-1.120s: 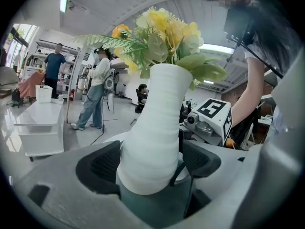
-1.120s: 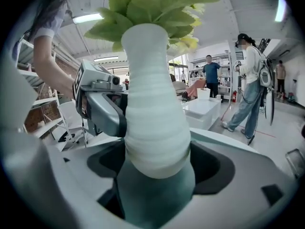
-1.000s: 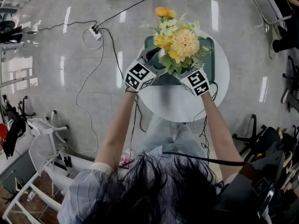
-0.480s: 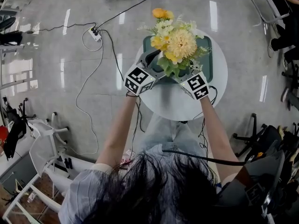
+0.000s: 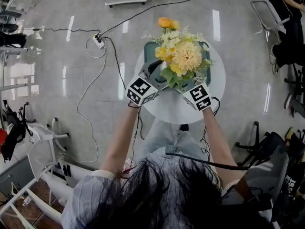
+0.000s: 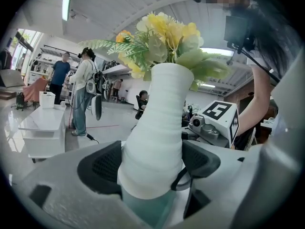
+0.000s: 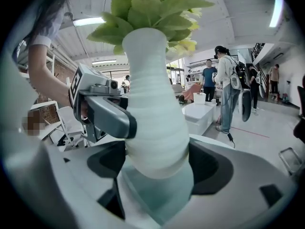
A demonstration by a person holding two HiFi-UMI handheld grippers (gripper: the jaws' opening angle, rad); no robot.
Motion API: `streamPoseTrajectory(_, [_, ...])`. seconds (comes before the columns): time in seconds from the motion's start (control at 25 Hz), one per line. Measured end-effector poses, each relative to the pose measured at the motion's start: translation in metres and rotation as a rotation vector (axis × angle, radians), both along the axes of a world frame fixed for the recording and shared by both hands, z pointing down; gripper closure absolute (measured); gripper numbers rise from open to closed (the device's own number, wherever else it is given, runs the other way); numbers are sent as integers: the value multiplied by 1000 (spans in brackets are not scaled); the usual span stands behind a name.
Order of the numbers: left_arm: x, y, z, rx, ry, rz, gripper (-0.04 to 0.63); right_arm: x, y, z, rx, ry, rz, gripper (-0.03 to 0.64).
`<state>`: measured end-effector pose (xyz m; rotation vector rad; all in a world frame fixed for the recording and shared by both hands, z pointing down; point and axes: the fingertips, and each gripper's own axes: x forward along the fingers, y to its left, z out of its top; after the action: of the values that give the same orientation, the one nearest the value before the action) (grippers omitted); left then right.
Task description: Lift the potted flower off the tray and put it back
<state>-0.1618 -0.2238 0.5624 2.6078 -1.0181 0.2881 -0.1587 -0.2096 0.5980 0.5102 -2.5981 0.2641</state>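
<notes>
The potted flower (image 5: 181, 56) is a yellow and orange bouquet in a white ribbed vase (image 6: 155, 142) over a green tray (image 5: 148, 48) on a round white table (image 5: 174, 109). My left gripper (image 5: 159, 74) is shut on the vase's left side, with its dark pads (image 6: 101, 168) pressed against the vase. My right gripper (image 5: 187, 83) is shut on the opposite side of the vase (image 7: 155, 128). Each gripper view shows the other gripper (image 6: 217, 123) (image 7: 97, 109) across the vase. Green tray surface (image 7: 155, 197) shows just under the base; contact cannot be told.
A power strip (image 5: 99, 42) and cables lie on the floor left of the table. Chairs (image 5: 267, 8) stand at the right, a white rack (image 5: 43, 147) at the left. Far off, people (image 6: 81, 89) stand by a low white table (image 6: 43, 128).
Both grippers keep their hold on the vase. The head view has shifted, so table and flower sit a little differently in the frame.
</notes>
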Motion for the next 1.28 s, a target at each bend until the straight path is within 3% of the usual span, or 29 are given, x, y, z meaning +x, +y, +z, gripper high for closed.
streamPoseTrajectory(0.6, [54, 63, -59, 45, 53, -43, 204, 57, 61, -57, 25, -2, -31, 225])
streamPoseTrajectory(1.28, [119, 160, -91, 61, 41, -119, 204, 123, 157, -89, 26, -11, -104, 225])
